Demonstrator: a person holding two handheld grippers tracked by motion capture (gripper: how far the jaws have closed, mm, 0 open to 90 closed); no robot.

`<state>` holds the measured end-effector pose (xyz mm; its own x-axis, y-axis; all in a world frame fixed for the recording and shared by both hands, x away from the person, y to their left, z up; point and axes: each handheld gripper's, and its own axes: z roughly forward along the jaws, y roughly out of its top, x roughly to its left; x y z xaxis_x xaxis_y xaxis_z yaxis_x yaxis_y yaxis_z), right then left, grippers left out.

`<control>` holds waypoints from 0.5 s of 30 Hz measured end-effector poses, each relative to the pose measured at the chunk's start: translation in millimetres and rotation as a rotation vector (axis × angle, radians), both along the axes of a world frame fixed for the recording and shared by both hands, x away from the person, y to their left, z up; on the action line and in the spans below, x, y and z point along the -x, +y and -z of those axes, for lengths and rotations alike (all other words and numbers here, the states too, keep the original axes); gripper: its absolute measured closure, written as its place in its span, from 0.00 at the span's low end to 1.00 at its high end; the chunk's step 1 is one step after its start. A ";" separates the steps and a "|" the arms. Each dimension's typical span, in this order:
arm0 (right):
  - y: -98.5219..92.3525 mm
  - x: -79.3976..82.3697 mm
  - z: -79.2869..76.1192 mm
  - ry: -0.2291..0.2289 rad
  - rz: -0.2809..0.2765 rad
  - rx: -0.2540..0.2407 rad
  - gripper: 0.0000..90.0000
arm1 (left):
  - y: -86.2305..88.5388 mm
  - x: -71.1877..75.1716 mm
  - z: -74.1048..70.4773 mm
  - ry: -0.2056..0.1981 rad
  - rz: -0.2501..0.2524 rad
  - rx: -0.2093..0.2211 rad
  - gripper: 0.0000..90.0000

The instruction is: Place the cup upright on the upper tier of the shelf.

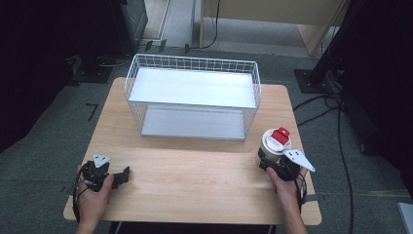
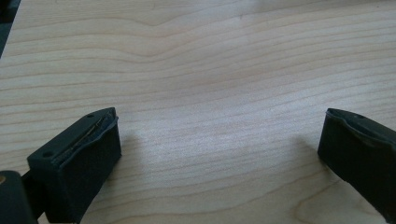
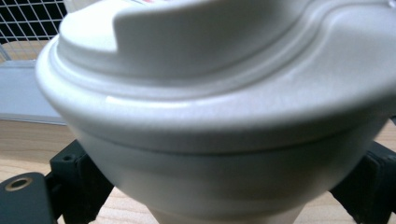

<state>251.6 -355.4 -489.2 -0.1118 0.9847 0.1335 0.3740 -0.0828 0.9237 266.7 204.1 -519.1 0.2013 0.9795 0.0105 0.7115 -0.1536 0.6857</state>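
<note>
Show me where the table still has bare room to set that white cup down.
Widest free patch: bare wood between the left claw and right claw, from the wire basket forward to the near edge of the table. Narrow strips flank the basket. Crowded: the right front corner, where the right claw grips the white cup.

a light wood-grain table [image 1: 195,180] occupies the centre of the frame on grey carpet floor [image 1: 44,161]. dark equipment [image 1: 129,22] stands at upper left. a pale wooden cabinet [image 1: 272,12] sits at top right. black cables [image 1: 341,146] trail down the right side.
</note>
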 end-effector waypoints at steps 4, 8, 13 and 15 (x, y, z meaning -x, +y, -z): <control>2.4 -3.1 -1.0 -0.029 0.029 0.012 0.11 | 0.0 0.0 0.0 0.000 0.000 0.000 0.00; 2.3 -3.6 -1.3 -0.037 0.030 -0.007 0.11 | 0.0 0.0 0.0 0.000 0.000 0.001 0.00; 6.3 -0.7 -4.0 -0.059 0.018 -0.008 0.12 | 0.0 0.0 0.0 0.000 0.000 0.001 0.00; 10.3 0.7 -6.7 -0.068 0.007 0.006 0.12 | 0.0 0.0 -0.1 0.001 0.000 0.001 0.00</control>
<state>251.0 -345.1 -482.6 -0.1131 0.9863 0.1202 0.3094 -0.0800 0.9476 266.6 204.1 -519.0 0.2014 0.9795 0.0096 0.7120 -0.1531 0.6852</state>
